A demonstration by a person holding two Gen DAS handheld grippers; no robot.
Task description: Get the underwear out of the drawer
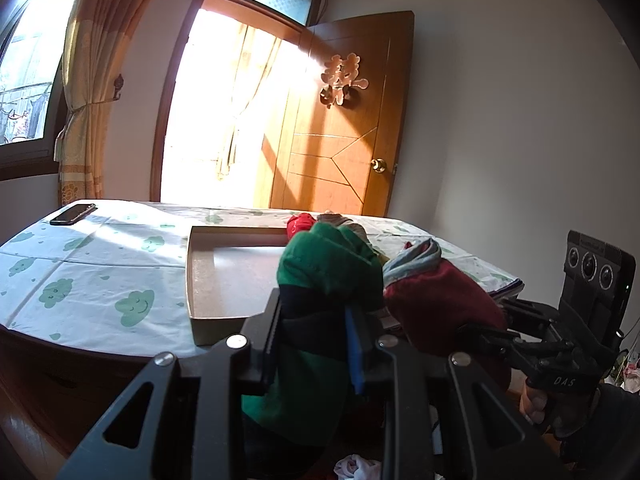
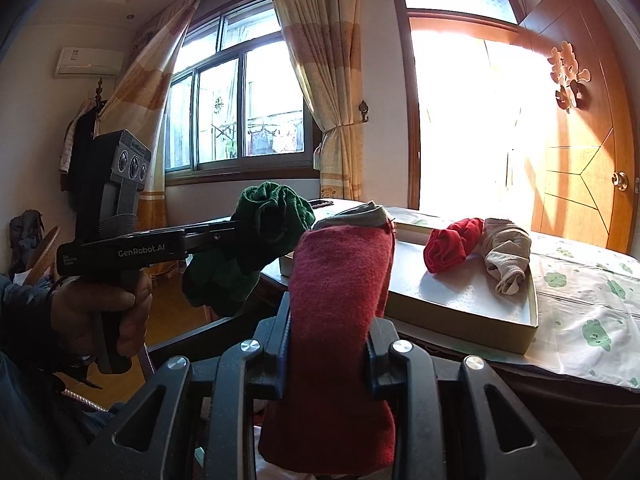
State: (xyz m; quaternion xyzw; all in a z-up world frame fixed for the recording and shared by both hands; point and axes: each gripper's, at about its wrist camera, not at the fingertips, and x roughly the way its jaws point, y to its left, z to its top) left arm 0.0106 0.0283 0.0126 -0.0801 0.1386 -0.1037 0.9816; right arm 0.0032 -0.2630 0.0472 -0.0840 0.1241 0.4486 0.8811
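Fingers [image 1: 276,336] of the left gripper [image 1: 316,344] are clamped on a green garment [image 1: 324,276], whose long axis runs along them, its bunched end pointing away toward the far door [image 1: 340,120] and its tail hanging below. Just right of it, the right gripper [image 2: 332,344] is likewise clamped on a dark red garment [image 2: 340,280] with a grey waistband [image 2: 356,214], standing nearly upright, band end farthest from the fingers [image 2: 378,344]. Both pieces are held in the air at the near edge of the surface [image 2: 592,304]. Beyond them a shallow cardboard tray [image 2: 532,320] lies on the cloud-printed cloth, holding a bright red bundle [image 2: 452,248] and a beige bundle [image 2: 508,256] side by side. A phone [image 1: 74,214] rests at the far left.
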